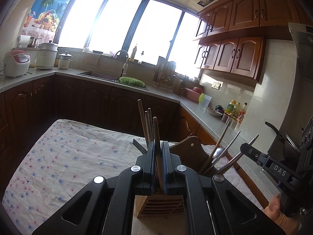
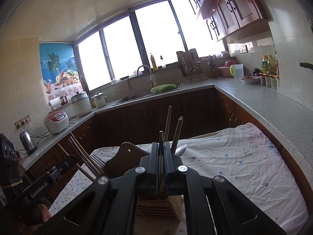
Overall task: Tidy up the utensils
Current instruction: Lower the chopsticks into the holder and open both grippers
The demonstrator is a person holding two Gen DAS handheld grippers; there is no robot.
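A wooden utensil holder (image 1: 162, 203) stands on a cloth-covered table, right below both grippers; it also shows in the right wrist view (image 2: 158, 207). My left gripper (image 1: 158, 146) is shut on a brown chopstick (image 1: 156, 137) that stands in the holder. More chopsticks (image 1: 146, 125) and a fork (image 1: 139, 146) stand to its left. My right gripper (image 2: 160, 146) is shut on a dark thin utensil handle (image 2: 161, 137) in the holder. Two wooden handles (image 2: 172, 129) and a spoon (image 2: 181, 148) rise beside it.
The floral cloth (image 1: 68, 156) covers the table. A grey counter (image 2: 273, 105) runs along the right, with bottles (image 2: 269, 64) and a jug (image 2: 237, 71). A sink with a green basket (image 2: 164, 88) is at the back. Rice cookers (image 1: 15, 63) stand left.
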